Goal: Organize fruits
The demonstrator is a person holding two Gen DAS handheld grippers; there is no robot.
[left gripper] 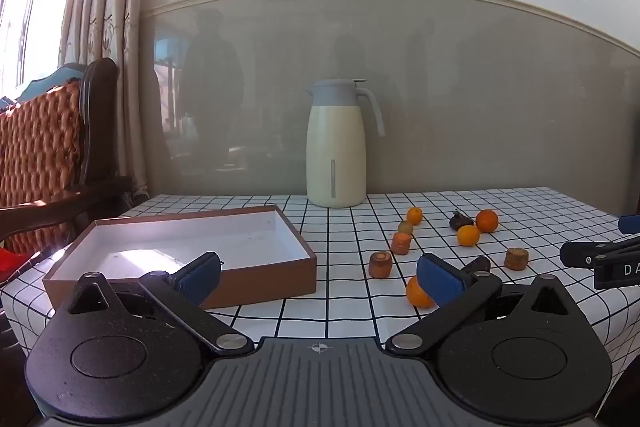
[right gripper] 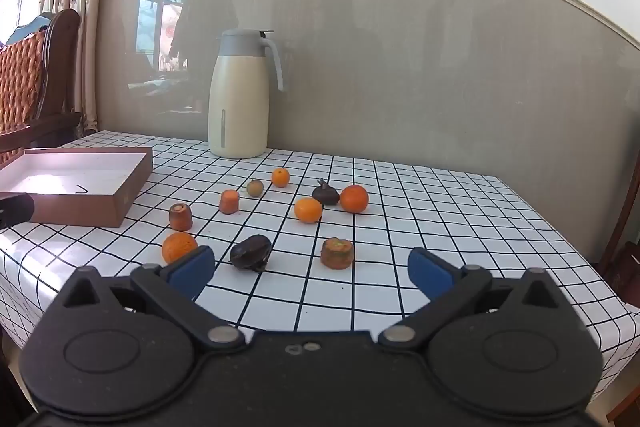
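A shallow brown box (left gripper: 260, 277) with a white inside lies empty at the table's left; it also shows in the right wrist view (right gripper: 120, 203). Oranges, carrot stubs and dark fruits lie scattered to its right. My left gripper (left gripper: 318, 277) is open and empty above the table's front edge, its right pad in front of the nearest orange (left gripper: 416, 295). My right gripper (right gripper: 312, 271) is open and empty, near that same orange (right gripper: 178, 246), a dark fruit (right gripper: 251, 252) and a carrot stub (right gripper: 337, 253). Farther oranges (right gripper: 308, 209) (right gripper: 354, 198) lie beyond.
A cream thermos jug (left gripper: 336, 147) stands at the back against the grey wall. A wooden chair (left gripper: 52, 163) with an orange cushion and curtains are at the left. The checked tablecloth (right gripper: 440, 219) covers the table. The right gripper's tip shows at the left view's right edge (left gripper: 600, 255).
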